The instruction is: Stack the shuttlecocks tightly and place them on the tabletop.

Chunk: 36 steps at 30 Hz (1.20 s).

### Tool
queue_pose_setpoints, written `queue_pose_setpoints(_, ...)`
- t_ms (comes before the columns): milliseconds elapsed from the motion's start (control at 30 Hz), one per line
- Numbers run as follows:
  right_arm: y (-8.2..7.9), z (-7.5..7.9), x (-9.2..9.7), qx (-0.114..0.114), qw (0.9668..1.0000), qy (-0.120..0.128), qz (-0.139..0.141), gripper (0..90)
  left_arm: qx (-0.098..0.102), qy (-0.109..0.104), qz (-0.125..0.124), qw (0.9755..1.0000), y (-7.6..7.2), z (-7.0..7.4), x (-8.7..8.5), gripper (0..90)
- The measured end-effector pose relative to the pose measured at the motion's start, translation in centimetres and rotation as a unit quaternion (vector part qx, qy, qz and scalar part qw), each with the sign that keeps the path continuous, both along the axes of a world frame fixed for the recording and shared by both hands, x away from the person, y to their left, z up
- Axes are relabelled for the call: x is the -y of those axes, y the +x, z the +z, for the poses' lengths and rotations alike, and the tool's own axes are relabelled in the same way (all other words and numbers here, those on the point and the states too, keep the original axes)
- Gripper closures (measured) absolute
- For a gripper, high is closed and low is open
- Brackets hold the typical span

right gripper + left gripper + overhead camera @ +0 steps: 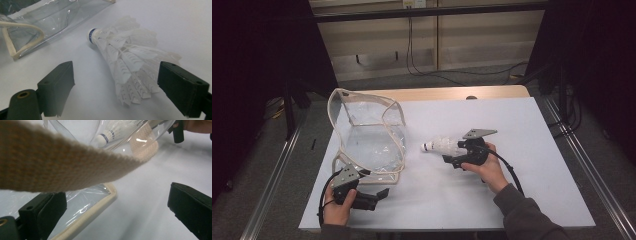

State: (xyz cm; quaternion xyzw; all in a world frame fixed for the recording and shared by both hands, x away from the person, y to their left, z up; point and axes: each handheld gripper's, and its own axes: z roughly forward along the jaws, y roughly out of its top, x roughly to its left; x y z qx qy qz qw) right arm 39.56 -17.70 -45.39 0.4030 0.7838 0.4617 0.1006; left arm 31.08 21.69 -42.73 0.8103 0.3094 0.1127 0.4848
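The shuttlecock (125,57) lies mid-tabletop (522,190), cork toward the clear bag (367,135), between the spread right tongs (115,85), which touch nothing. We'd close gently on the feather skirt, not crush it. Our left tongs (117,215) stand spread near the front left corner, under the bag's strap (50,167), gripping nothing.

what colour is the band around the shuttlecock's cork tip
Blue, on a white shuttlecock; the band shows best in the right gripper view.
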Motion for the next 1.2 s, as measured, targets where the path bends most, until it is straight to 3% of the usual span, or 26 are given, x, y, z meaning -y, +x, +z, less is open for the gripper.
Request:
queue_pose_setpoints(533,0.6,-0.3,-0.7,0.002,0.9998,-0.007,-0.017,19.5,0.002,-0.001,0.0,1.0,0.1,0.0,0.1,1.8)
queue_pose_setpoints(1200,0.8,-0.5,-1.3,0.007,0.9997,-0.02,-0.01,37.7,0.003,-0.001,0.001,1.0,0.1,0.0,0.1,1.7)
